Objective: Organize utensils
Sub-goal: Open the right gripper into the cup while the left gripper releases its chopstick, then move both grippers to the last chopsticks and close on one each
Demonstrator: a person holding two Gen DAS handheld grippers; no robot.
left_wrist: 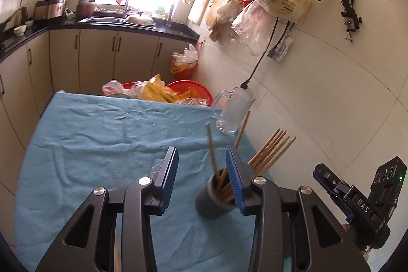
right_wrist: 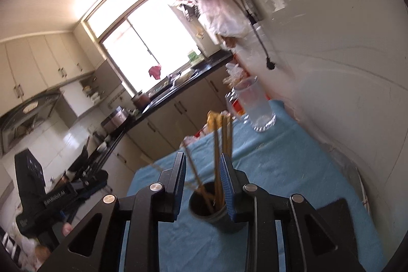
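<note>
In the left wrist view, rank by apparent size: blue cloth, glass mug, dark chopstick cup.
1. blue cloth, by far the largest.
2 and 3. glass mug and dark chopstick cup look alike; the cup sits nearer the camera, so no ranking.

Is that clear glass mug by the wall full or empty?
Empty: the clear glass mug stands upright on the blue cloth, nothing visible inside.

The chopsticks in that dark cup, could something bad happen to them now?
Maybe. The chopsticks lean far out of the small dark cup, so a bump from the left gripper or right gripper, both open right beside it, could tip the cup over. The glass mug stands near the edge of the blue cloth, so a swing that way might knock it off.
</note>
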